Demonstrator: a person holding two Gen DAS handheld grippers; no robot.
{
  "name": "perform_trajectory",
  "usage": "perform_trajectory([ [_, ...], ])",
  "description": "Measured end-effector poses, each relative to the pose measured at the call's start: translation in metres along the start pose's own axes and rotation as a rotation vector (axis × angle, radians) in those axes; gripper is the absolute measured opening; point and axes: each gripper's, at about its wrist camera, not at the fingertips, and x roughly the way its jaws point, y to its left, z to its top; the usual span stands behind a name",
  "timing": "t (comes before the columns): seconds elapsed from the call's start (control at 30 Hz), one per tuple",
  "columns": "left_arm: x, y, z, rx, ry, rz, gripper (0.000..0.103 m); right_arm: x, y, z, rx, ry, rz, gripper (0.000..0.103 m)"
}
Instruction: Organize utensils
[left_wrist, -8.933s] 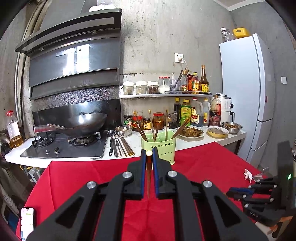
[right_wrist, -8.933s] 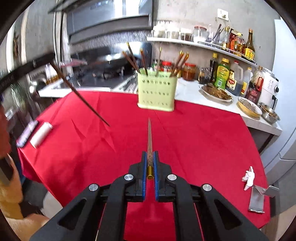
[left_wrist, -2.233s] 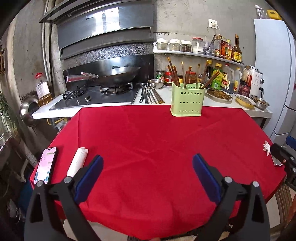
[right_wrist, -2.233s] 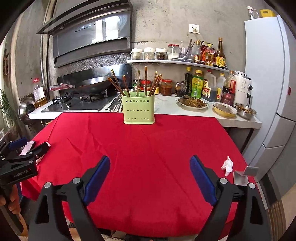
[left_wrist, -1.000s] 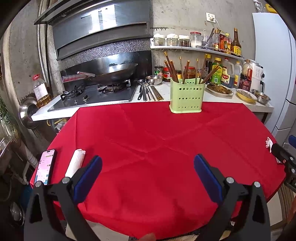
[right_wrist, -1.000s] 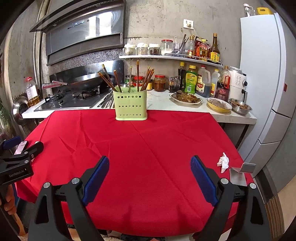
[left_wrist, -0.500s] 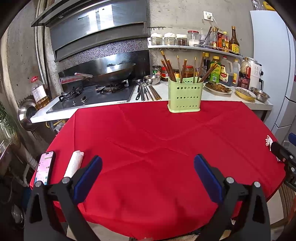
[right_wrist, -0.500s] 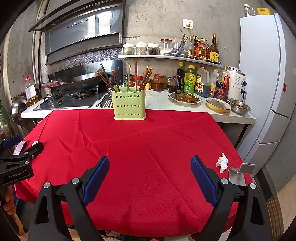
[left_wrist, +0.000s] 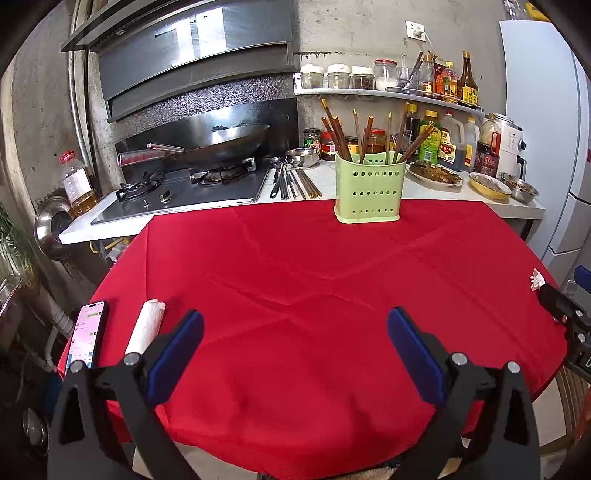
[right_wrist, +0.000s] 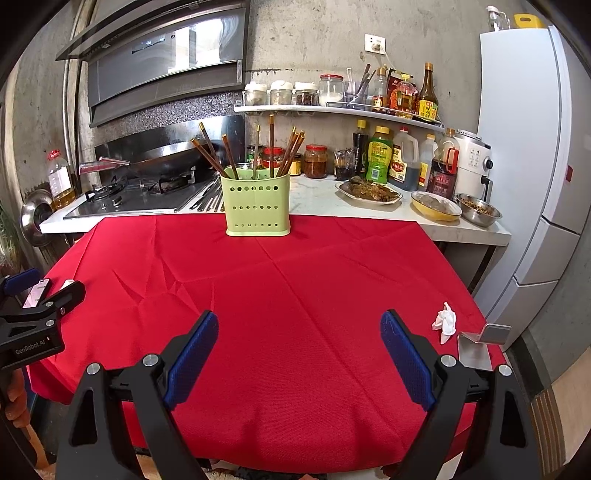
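Brown chopsticks (left_wrist: 334, 127) stand in the green holder (right_wrist: 256, 205); both claws gape empty.

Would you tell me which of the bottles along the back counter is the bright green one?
It is the green bottle with the yellow cap, standing behind the plate of food; its neighbours are dark or clear.

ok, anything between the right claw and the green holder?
Nothing: only bare red tablecloth between the open right claw and the green holder, per the right wrist view.
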Motion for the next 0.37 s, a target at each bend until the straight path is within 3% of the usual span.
perform_trajectory([
  [0.37,0.011,0.002,0.000,-0.003,0.031,0.006,0.097,0.006,0.001,-0.002,0.003,0.013,-0.003,0.089],
])
